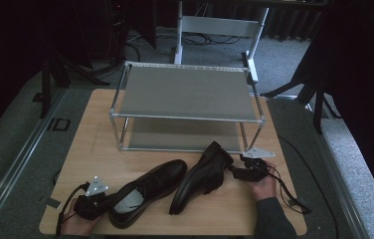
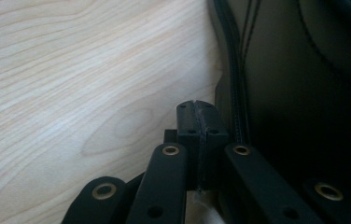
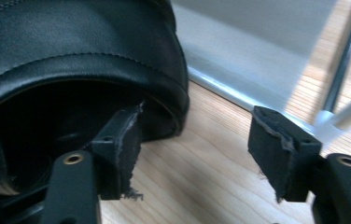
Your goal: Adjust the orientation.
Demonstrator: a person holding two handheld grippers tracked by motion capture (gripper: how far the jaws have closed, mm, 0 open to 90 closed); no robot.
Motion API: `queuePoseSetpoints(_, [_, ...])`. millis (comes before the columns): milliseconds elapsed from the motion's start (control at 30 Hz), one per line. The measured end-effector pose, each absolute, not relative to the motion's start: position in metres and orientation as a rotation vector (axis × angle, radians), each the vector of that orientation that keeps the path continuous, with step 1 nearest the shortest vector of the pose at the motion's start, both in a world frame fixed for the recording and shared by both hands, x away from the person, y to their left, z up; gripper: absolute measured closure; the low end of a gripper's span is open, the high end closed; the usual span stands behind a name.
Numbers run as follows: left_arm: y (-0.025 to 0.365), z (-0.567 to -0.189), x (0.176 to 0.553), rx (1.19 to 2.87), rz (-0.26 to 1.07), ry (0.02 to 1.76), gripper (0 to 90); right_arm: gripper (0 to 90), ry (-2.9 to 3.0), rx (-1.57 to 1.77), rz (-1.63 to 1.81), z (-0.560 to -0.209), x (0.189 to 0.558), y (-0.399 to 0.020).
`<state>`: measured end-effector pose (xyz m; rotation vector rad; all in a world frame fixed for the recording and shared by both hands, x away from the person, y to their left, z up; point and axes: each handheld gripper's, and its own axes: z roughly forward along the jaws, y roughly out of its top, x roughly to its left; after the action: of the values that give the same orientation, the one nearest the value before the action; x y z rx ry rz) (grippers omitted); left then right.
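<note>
I see the wooden bench [image 1: 90, 144] with a two-tier metal shoe rack [image 1: 187, 107] standing at its far half, both grey shelves bare. In front of the rack lie two black leather dress shoes. The left shoe [image 1: 147, 191] lies on its sole, toe pointing toward the rack and to the right, its pale insole showing at the heel end near the bench's front edge. The right shoe [image 1: 202, 177] lies just beside it, tipped on its side, its heel end near the rack's front right leg and its toe toward the front edge.

My left tongs [image 1: 88, 204] sit at the front left corner of the bench, touching the heel end of the left shoe. In the left gripper view the left tongs [image 2: 197, 123] are clenched, pads pressed flat together with nothing between them, right alongside the shoe's stitched side.

My right tongs [image 1: 235, 172] are at the heel opening of the right shoe. In the right gripper view the right tongs [image 3: 197, 149] stand released, one pad at the shoe's collar, the other over bare wood.
</note>
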<state>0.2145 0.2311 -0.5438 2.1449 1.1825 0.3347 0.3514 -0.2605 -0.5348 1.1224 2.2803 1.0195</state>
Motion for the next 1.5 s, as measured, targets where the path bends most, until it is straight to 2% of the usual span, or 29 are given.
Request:
queuePoseSetpoints(267, [0.218, -0.546, 0.211, 2.204, 0.311, 1.125, 90.0, 30.7, 2.296, 1.094, 1.053, -0.531, 0.368, -0.253])
queuePoseSetpoints(467, [0.199, -0.547, 0.208, 2.257, 0.271, 1.026, 90.0, 43.6, 2.32, 1.011, 1.041, -0.532, 0.37, -0.244])
queuePoseSetpoints(700, [0.184, -0.548, 0.203, 2.266, 0.235, 0.973, 90.0, 47.5, 2.334, 0.992, 1.041, -0.533, 0.372, -0.243])
queuePoseSetpoints(867, [0.171, -0.549, 0.2, 2.266, 0.193, 0.913, 90.0, 58.5, 2.344, 0.972, 1.052, -0.532, 0.37, -0.241])
queuePoseSetpoints(1267, [0.171, -0.55, 0.2, 2.252, 0.182, 0.908, 89.9, 66.6, 2.353, 0.963, 1.031, -0.529, 0.367, -0.242])
queuePoseSetpoints(1500, [0.17, -0.55, 0.2, 2.254, 0.185, 0.902, 89.8, 72.2, 2.296, 0.95, 0.966, -0.516, 0.353, -0.248])
